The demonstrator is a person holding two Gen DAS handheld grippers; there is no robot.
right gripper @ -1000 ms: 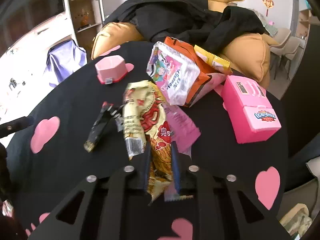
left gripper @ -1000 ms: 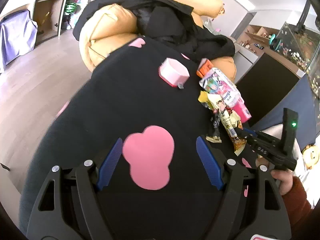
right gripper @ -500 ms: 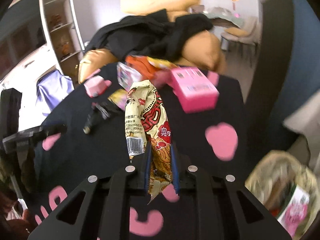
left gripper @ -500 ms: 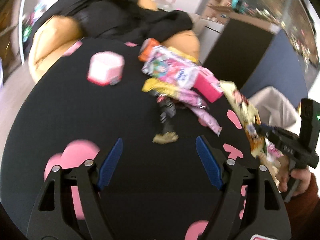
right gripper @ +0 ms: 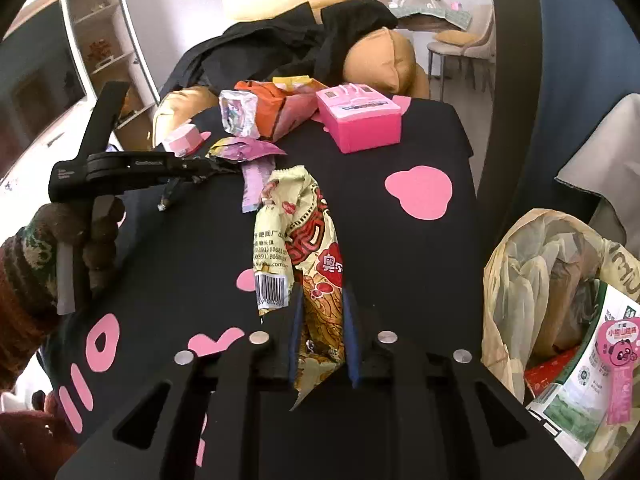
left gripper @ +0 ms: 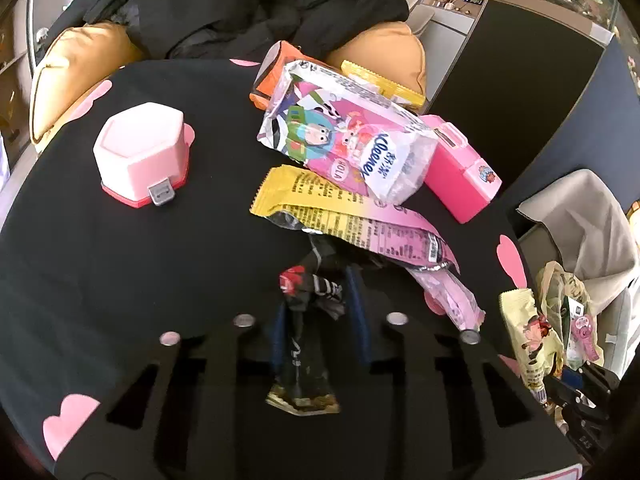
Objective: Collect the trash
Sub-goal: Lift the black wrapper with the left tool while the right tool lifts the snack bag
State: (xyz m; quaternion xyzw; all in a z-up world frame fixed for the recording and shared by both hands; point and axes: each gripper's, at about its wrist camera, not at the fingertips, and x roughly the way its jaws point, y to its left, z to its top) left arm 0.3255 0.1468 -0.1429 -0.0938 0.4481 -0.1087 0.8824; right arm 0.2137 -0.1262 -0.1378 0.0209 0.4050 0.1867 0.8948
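Right gripper: As it hangs above the black cloth-covered table with pink shapes, the right gripper pinches a crumpled cream-and-red noodle wrapper between its blue pads.
Trash bag: A translucent yellowish plastic bag of rubbish gapes at three o'clock, just beside the table edge.
Left gripper: The left gripper has its jaws closed on a black crinkled snack wrapper lying on the table.
Beyond: At twelve o'clock, a yellow-and-pink snack packet touches a cartoon-printed tissue pack; a bright pink plastic box sits at one o'clock, a pale pink hexagonal box at ten.
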